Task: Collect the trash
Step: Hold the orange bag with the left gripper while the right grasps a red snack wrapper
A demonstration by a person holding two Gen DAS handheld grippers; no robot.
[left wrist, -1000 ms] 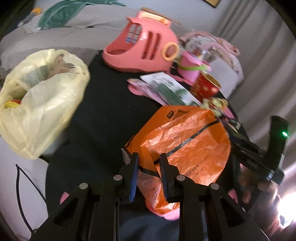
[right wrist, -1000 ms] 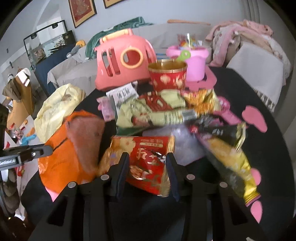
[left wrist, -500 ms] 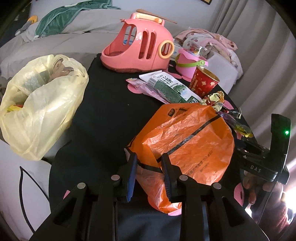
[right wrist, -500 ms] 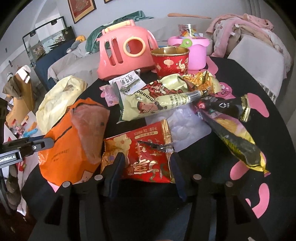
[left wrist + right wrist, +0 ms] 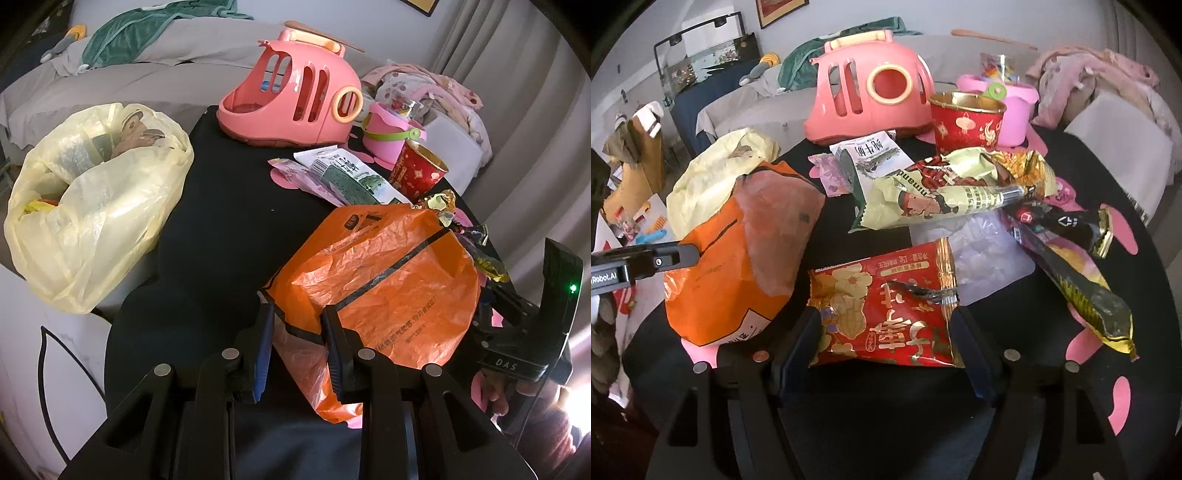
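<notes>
An orange plastic bag (image 5: 388, 288) stands on the black table (image 5: 229, 221), its mouth facing the wrappers. My left gripper (image 5: 297, 325) is closed partway on the bag's black-edged rim, which fills the gap between its fingers. In the right wrist view the orange bag (image 5: 731, 258) is at the left. A red snack packet (image 5: 886, 306) lies flat between the fingers of my right gripper (image 5: 886, 332). Its jaws are opening wide and the pads stand at the packet's two sides without pressing it.
Behind the red packet lie a green wrapper (image 5: 942, 195), a clear plastic piece (image 5: 982, 254), a black and yellow packet (image 5: 1082, 284) and a white packet (image 5: 871, 155). A red cup (image 5: 967, 122), pink bucket (image 5: 1015, 107) and pink toy carrier (image 5: 871, 92) stand farther back. A full yellow bag (image 5: 92, 203) sits left.
The right jaws have spread much wider and the gripper has come closer, so the red packet now lies between its fingers. The left gripper stays on the bag's rim.
</notes>
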